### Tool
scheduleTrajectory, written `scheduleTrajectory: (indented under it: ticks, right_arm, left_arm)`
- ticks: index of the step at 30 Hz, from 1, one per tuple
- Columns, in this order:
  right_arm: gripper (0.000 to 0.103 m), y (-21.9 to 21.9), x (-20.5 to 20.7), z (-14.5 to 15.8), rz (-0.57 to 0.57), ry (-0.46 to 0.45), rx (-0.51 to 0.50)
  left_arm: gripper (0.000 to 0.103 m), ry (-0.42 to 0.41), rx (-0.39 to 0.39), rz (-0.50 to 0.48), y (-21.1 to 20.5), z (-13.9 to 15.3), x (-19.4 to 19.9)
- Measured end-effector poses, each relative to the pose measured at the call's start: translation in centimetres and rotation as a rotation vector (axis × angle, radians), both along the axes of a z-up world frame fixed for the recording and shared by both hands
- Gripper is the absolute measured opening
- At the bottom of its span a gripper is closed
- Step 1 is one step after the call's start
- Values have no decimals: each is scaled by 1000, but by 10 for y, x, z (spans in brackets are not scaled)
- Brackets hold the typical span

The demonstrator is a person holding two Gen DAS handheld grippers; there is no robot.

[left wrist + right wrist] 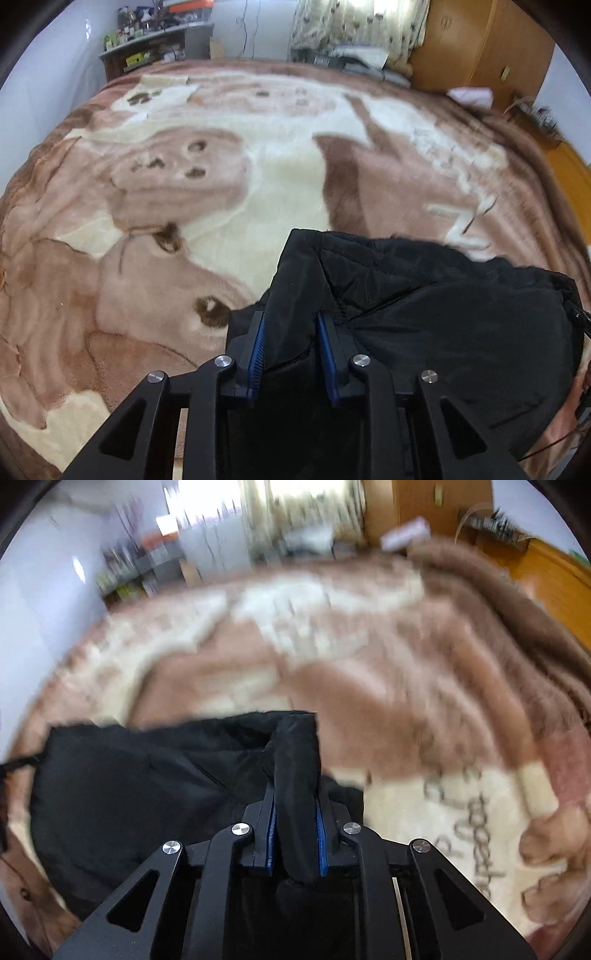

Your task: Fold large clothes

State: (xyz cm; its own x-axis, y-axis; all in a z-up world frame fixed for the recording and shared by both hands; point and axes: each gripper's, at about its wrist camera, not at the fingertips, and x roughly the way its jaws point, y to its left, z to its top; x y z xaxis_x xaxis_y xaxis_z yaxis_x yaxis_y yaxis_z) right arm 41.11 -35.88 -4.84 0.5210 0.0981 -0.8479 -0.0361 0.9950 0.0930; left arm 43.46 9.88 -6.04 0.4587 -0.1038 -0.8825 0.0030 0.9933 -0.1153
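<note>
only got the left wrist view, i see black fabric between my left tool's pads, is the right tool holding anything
Observer: Yes, the right tool is shut on a rolled edge of the black jacket.
Operator: how's that picture, sharp
Observer: No, the right wrist view is blurred across the blanket.
Operator: anything readable on the blanket over there
Observer: Dark lettering is printed on a cream patch right of the tool; it is too smeared to read.

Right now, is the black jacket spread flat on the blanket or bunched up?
Bunched up. The black jacket hangs in rumpled folds, an edge pinched in the left gripper and in the right gripper, above the blanket.
</note>
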Motion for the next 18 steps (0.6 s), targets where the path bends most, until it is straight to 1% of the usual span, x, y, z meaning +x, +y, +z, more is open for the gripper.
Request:
scheduleTrajectory:
  ticks: [2, 4, 6, 7, 11, 12, 13, 14, 15, 16, 17, 18]
  right_arm:
    - [19, 7, 12, -21, -10, 88, -27]
    - [21, 12, 16, -32, -4, 151, -61]
    - [22, 16, 21, -39, 6, 187, -98]
    - [22, 18, 23, -42, 5, 201, -116]
    - [26, 27, 28, -51, 14, 250, -183]
    - [26, 27, 27, -47, 1, 245, -181]
    - [29, 25, 25, -42, -14, 231, -175]
    - [36, 21, 21, -32, -42, 209, -173]
    - [41, 17, 15, -21, -75, 167, -169]
    - [49, 15, 7, -8, -95, 113, -153]
    - [56, 12, -5, 10, -96, 37, -107]
    - [60, 10, -17, 25, -90, -23, -61]
  left_arm:
    - [29, 26, 15, 4, -4, -12, 5]
    - [30, 43, 44, -9, -10, -20, 8]
    - [32, 44, 98, -42, -18, -27, 10]
    - [32, 45, 106, -45, -19, -29, 10]
    - [39, 49, 115, -6, -20, -32, 9]
    - [41, 43, 114, 10, -19, -29, 9]
    - [49, 41, 114, 38, -16, -25, 8]
    - [54, 48, 107, 60, -12, -20, 7]
    - [54, 52, 80, 77, -7, -13, 3]
    - [55, 44, 36, 80, 0, -5, -1]
    - [55, 29, -4, 84, 6, 4, -8]
    - [56, 15, -11, 91, 10, 14, -16]
